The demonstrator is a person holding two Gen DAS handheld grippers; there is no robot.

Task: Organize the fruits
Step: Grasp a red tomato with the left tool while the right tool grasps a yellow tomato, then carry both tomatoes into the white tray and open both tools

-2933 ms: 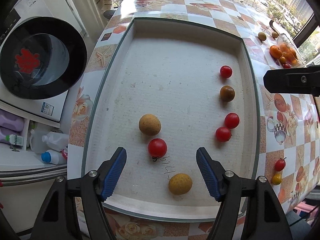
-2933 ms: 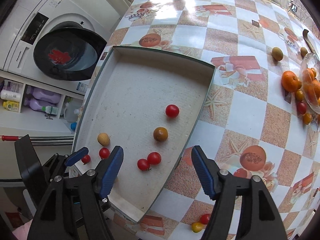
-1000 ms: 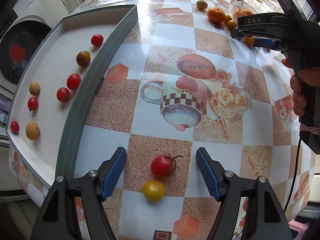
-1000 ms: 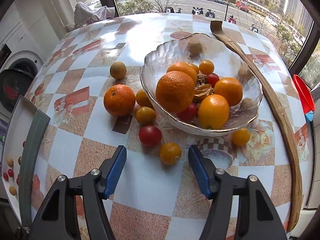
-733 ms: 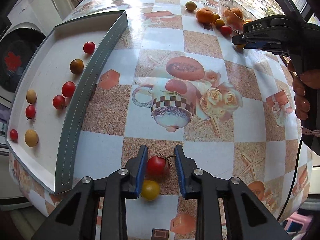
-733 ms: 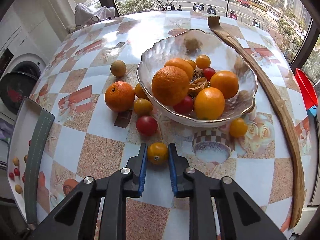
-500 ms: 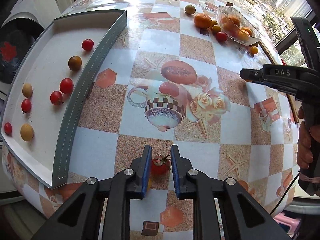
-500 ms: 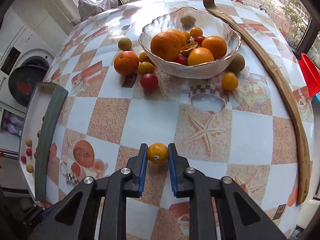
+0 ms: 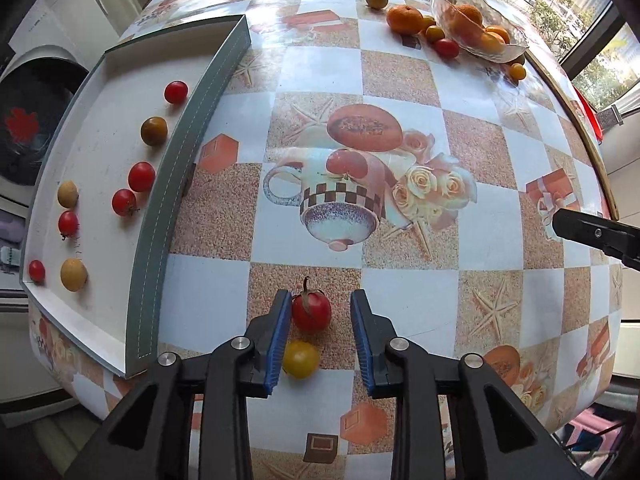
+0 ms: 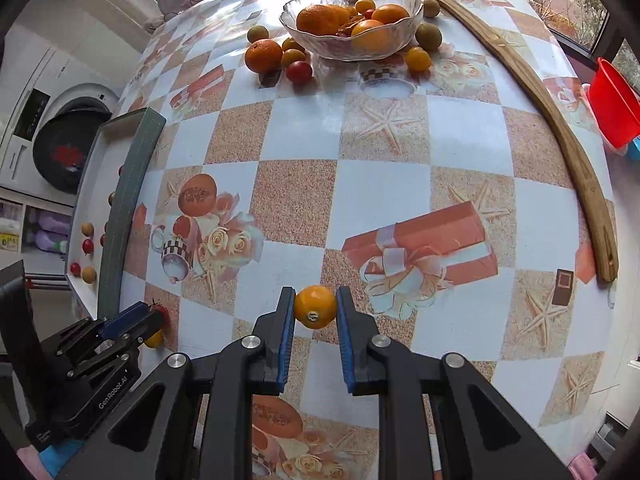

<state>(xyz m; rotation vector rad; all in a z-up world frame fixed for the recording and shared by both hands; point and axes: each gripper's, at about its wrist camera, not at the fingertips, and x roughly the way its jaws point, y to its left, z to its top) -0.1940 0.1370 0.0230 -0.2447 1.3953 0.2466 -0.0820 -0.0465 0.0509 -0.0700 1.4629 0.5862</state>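
While pointing down at the table, left gripper with jaws opening and gapped: red tomato between the pads, against the left pad and clear of the right one, resting on the cloth near the table's near edge; not gripped; yellow tomato on the cloth just behind the red one, partly under the left finger; seen also from the right wrist camera, left gripper low by the table's near-left edge, with the red tomato and yellow tomato peeping out beside its blue pad;

right gripper clenched on an orange tomato, both pads pressing its sides, held above a printed gift box near the middle of the table; only a black tip of the right gripper visible at the right edge of the left wrist view;

tray along the table's left edge, holding red tomatoes, a dark one and tan round fruits, spread over its white floor; glass bowl at the far edge, heaped with oranges and small fruit; loose orange, a red tomato and several yellow fruits on the cloth around the bowl; wooden strip curving along the right edge
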